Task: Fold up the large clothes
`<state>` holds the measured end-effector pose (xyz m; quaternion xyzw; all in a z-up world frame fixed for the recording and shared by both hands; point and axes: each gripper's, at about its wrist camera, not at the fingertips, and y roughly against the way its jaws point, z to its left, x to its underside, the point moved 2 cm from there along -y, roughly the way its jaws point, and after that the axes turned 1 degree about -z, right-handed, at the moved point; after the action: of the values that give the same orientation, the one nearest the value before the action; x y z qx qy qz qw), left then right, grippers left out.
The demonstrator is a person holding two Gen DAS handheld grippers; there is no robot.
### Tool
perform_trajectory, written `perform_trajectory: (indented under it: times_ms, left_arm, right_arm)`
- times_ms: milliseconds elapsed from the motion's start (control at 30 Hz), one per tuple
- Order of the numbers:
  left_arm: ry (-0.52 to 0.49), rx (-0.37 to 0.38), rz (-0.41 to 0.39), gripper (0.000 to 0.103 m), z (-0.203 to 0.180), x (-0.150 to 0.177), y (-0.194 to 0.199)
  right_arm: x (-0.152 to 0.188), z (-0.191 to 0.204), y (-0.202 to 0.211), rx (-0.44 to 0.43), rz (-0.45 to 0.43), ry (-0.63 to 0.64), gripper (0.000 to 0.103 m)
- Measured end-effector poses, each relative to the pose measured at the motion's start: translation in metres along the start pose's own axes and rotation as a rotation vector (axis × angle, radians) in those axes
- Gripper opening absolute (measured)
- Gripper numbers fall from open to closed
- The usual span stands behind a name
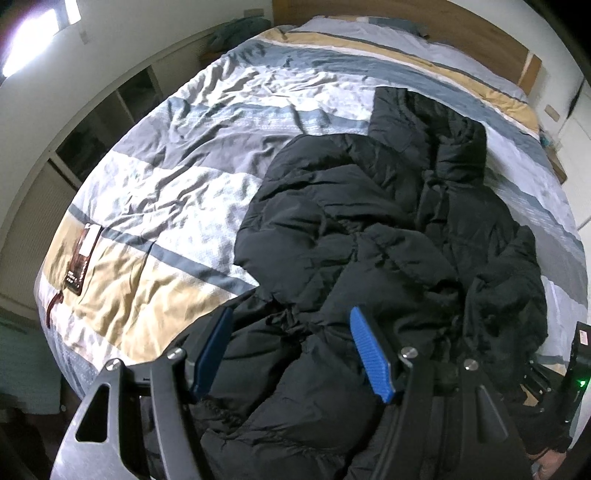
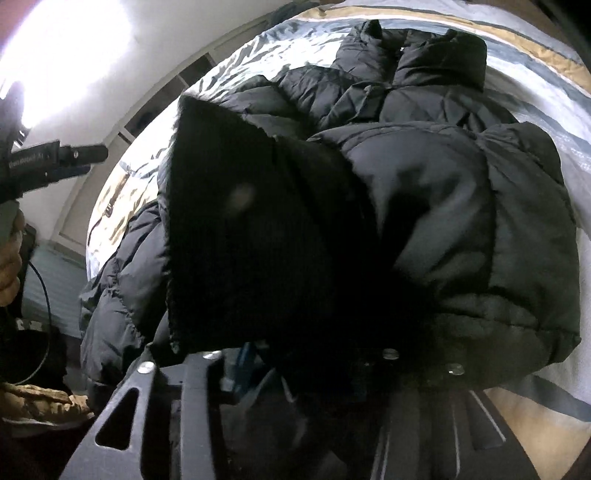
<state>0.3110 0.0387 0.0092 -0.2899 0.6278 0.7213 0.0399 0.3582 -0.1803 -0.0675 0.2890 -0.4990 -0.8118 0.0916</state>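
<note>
A large black puffer jacket [image 1: 388,229] lies crumpled on the right half of the bed, its collar end toward the headboard. My left gripper [image 1: 291,350] is open, its blue pads spread above the jacket's near end, holding nothing. In the right wrist view the jacket [image 2: 461,206] fills the frame, and a dark folded part of it [image 2: 258,240] drapes over my right gripper [image 2: 303,354]. The right fingers are buried in the fabric and only a bit of blue pad [image 2: 243,365] shows. The left gripper also shows in the right wrist view [image 2: 74,158] at far left.
The bed has a striped blue, grey and tan cover [image 1: 177,177], wrinkled. A dark tag or card [image 1: 81,258] lies near its left edge. A wooden headboard [image 1: 424,26] stands at the far end. Shelves [image 1: 110,122] line the left wall.
</note>
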Motion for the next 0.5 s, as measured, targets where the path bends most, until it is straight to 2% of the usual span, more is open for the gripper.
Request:
perform_trajectory:
  times_ms: [100,167,333,500]
  left_arm:
    - [-0.003,0.036,0.013,0.064,-0.001,0.003,-0.009]
    - [-0.014,0.053,0.032,0.064,-0.003,0.005,-0.02]
    - [-0.05,0.122,0.062,0.064,-0.004,0.007,-0.045]
    - [-0.147,0.174,0.061,0.064,-0.01,0.002,-0.053]
  right_arm:
    - [0.0,0.013,-0.002,0.025,0.014,0.017,0.056]
    - [0.0,0.024,-0.004,0.056,0.018,0.037,0.063]
    - [-0.004,0.043,-0.003,0.123,0.037,0.045,0.07]
    - [-0.01,0.065,0.003,0.164,0.046,0.014,0.078]
